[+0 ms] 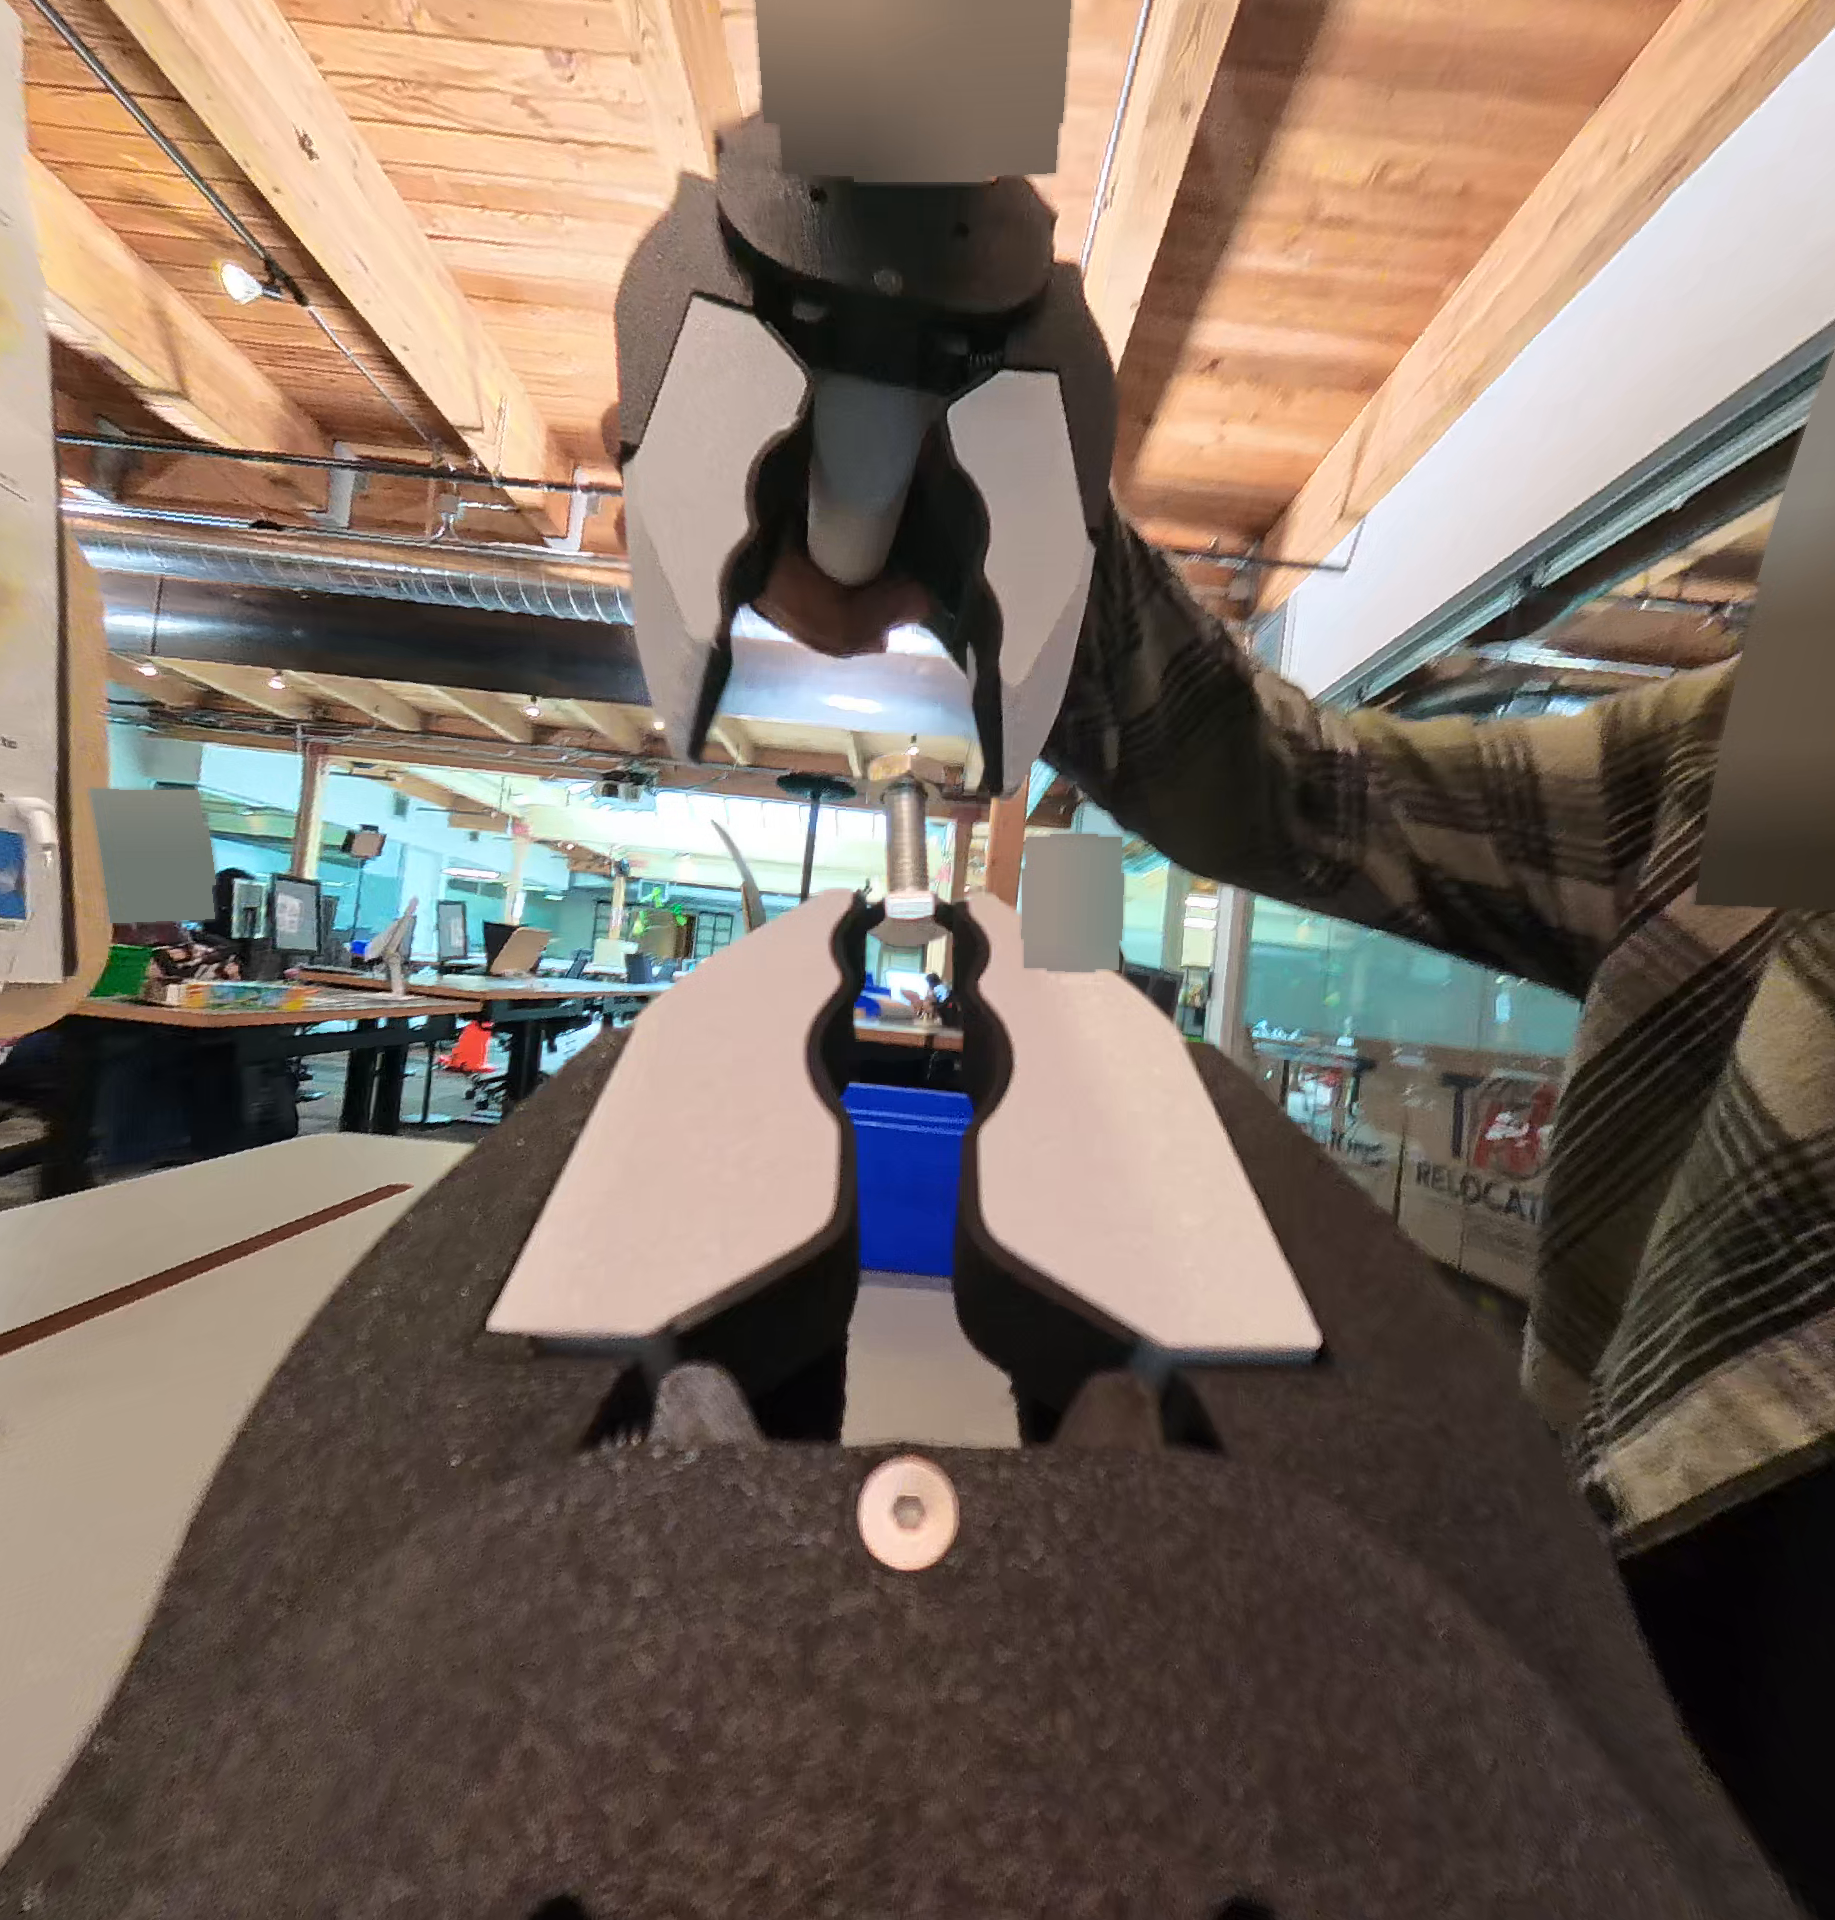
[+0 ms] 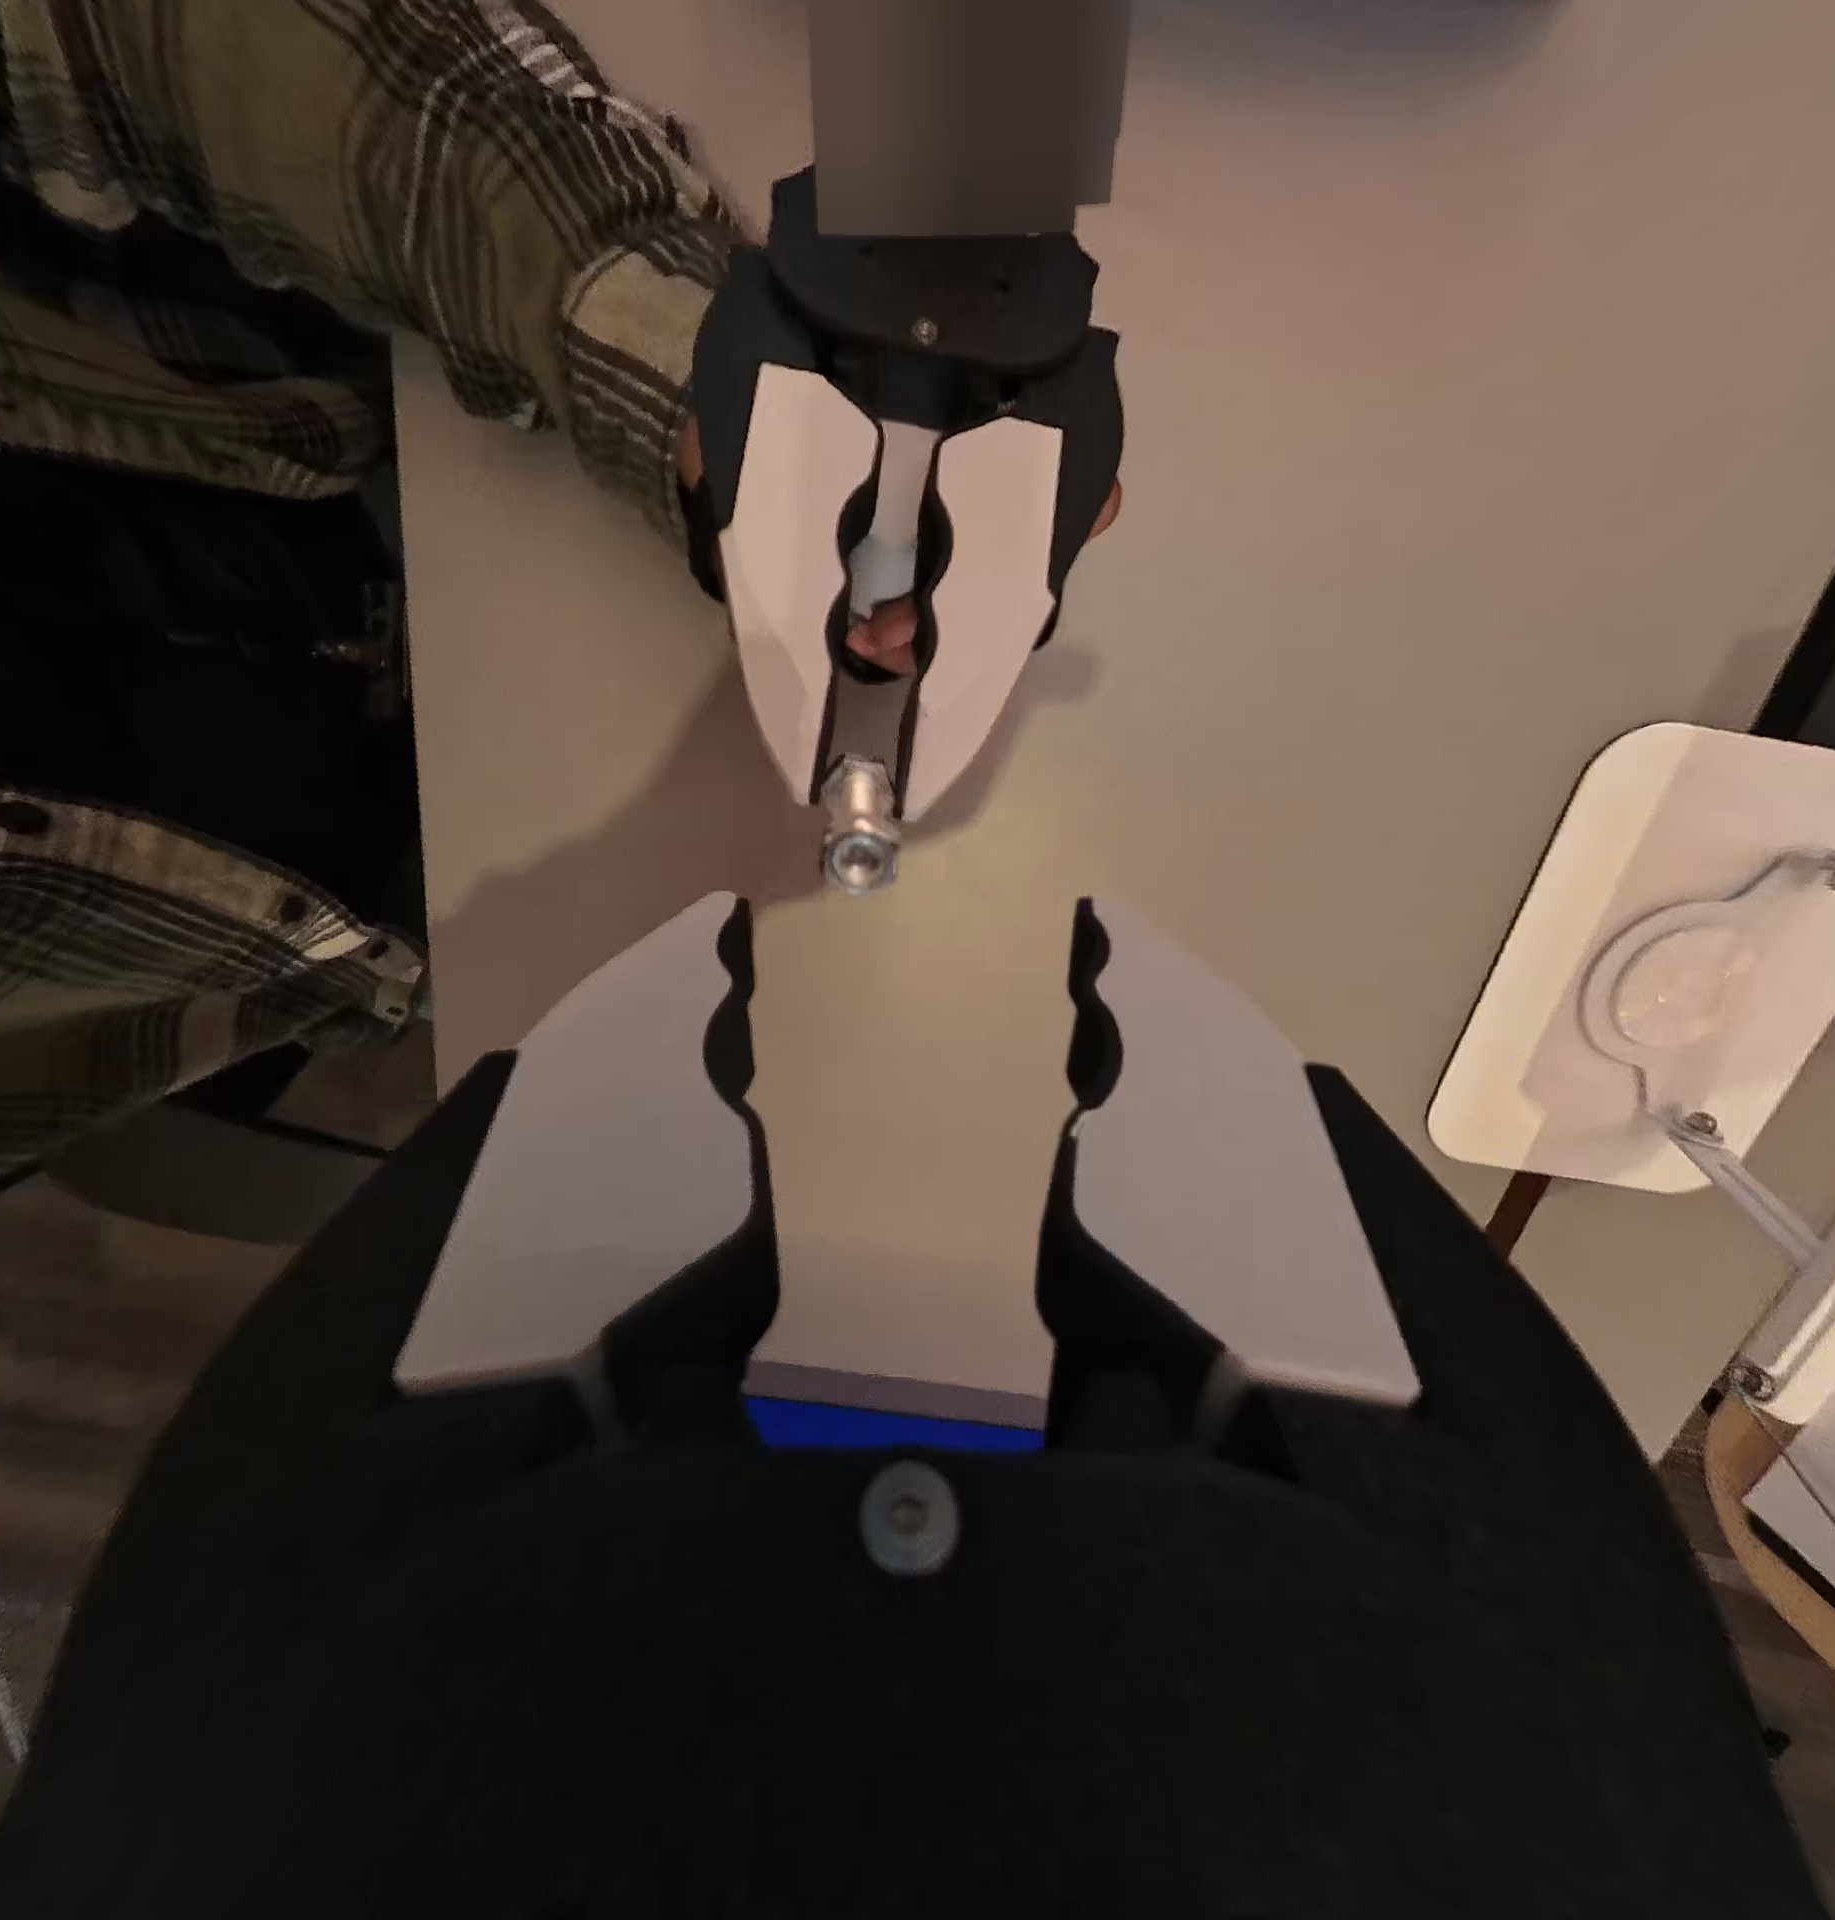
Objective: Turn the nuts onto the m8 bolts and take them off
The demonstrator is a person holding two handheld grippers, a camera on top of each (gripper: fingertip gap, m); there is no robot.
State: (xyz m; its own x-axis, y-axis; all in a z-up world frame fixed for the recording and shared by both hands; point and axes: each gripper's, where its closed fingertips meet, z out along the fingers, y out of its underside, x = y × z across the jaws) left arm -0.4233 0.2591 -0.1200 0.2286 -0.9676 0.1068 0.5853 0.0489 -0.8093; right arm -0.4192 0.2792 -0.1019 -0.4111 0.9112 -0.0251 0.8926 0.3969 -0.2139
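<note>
grey table [image 2: 1308,520], timber ceiling [image 1: 477,208]

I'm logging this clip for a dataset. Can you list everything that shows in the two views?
silver threaded M8 bolt: one, silver, head clamped in the left gripper
small metal hex nut: one, silver, on the bolt's free end
flat beige table: one, beige, below both grippers
white board with clear plastic bracket: one, white, right edge of the right wrist view
blue box: one, blue, seen between the left gripper's fingers
wooden ceiling beams: several, light brown, overhead
plaid sleeve: two, olive, behind the grippers
left gripper: one, black and grey, shut on the bolt
right gripper: one, black and grey, open, facing the nut
</note>
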